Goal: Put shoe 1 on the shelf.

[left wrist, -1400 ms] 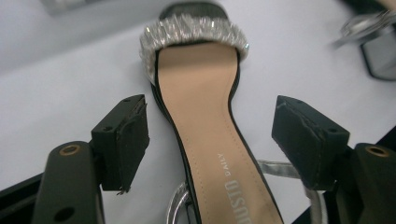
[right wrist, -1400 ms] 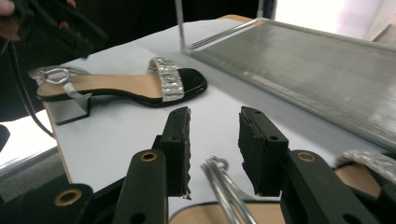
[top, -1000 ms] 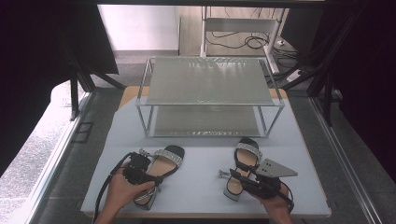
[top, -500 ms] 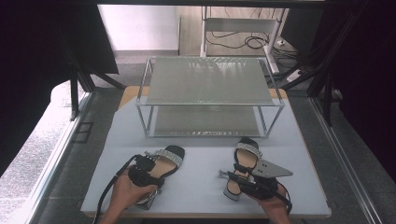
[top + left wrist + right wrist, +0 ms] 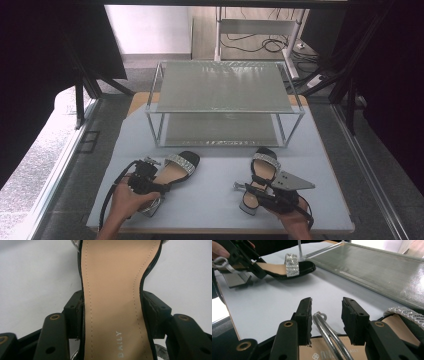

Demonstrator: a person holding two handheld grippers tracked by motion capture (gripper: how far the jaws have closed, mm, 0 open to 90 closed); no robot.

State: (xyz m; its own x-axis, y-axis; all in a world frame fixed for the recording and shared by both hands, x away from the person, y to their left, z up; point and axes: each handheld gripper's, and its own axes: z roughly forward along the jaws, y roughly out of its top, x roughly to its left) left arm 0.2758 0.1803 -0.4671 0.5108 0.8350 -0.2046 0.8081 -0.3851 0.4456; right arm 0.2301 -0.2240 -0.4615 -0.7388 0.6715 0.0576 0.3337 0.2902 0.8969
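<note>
Two black sandals with glittering silver toe straps lie on the white table. The left sandal [image 5: 178, 166] [image 5: 112, 277] [image 5: 292, 267] points toward the rack. My left gripper [image 5: 159, 186] [image 5: 113, 313] has just been closing, and its pads now press both edges of the tan insole at the waist. The right sandal [image 5: 263, 165] lies with its heel toward me. My right gripper [image 5: 251, 189] [image 5: 327, 312] hovers open over that heel. A thin silver ankle strap [image 5: 324, 327] runs between its jaws and leans against the left pad.
A two-tier metal rack [image 5: 225, 87] [image 5: 374, 267] with grey mesh shelves stands at the back of the table, both shelves bare. The white table top [image 5: 215, 190] lies open between the two sandals. Its front edge is close to both hands.
The left hand and its gripper have shifted slightly at the left sandal's waist. The right gripper and the right sandal have stayed where they were.
</note>
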